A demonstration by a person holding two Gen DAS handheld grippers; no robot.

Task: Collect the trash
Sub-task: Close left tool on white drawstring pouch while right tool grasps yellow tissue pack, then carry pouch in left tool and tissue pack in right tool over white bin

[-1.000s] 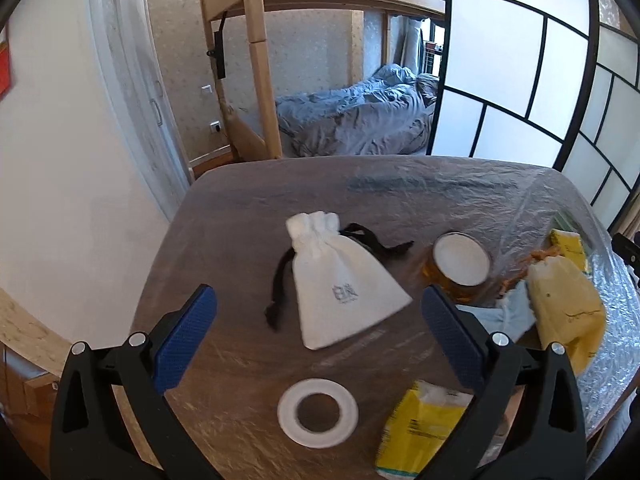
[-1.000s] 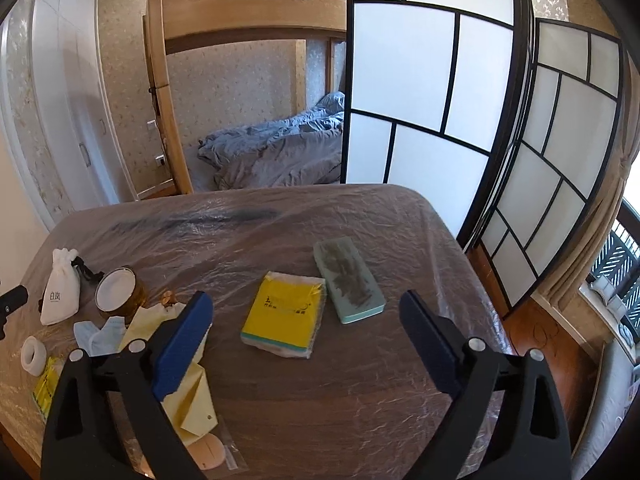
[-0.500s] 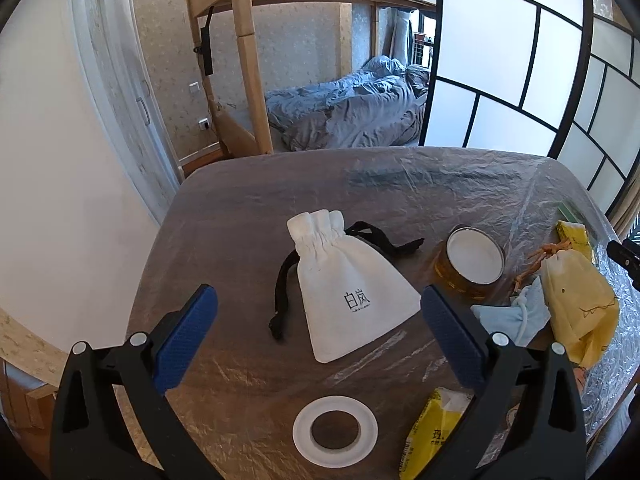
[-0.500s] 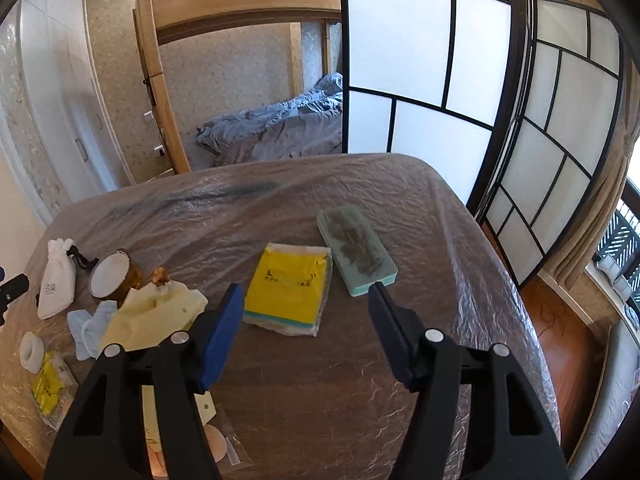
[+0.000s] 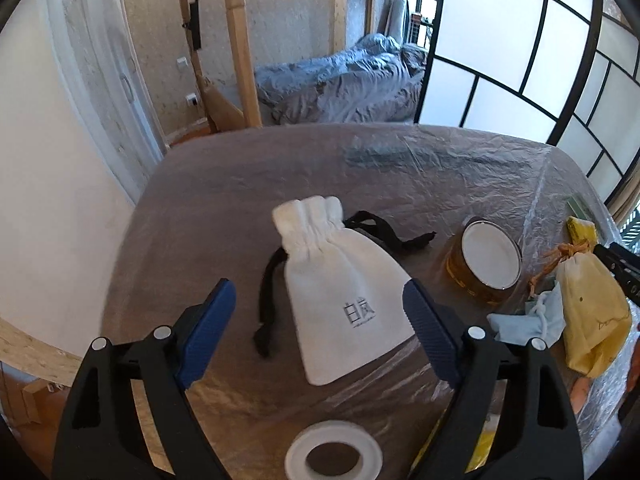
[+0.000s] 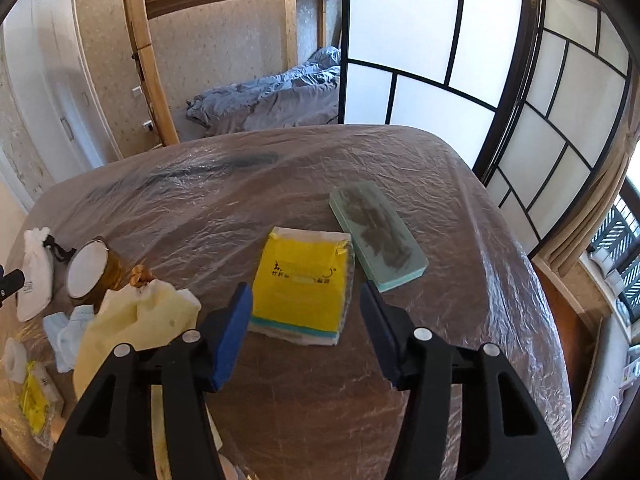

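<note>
A white drawstring pouch (image 5: 340,292) with black cords lies on the plastic-covered table (image 5: 248,184). My left gripper (image 5: 320,304) hovers over its lower half, jaws closing, pads apart from the cloth. A yellow tissue pack (image 6: 304,284) lies flat in the right wrist view. My right gripper (image 6: 306,304) hangs above its near edge, jaws closing, pads clear of the pack. A mint-green box (image 6: 376,236) lies just right of the pack.
A gold tin (image 5: 486,260) with a white lid, a pale yellow pouch (image 5: 592,316), a light blue cloth (image 5: 532,324) and a white tape ring (image 5: 332,456) crowd the table's left half. A sliding paper screen (image 6: 440,60) and a bed (image 6: 272,100) stand beyond the table.
Both grippers moved forward and down toward the table. The left jaws narrowed a little over the white pouch. The right jaws narrowed a lot over the yellow pack.
</note>
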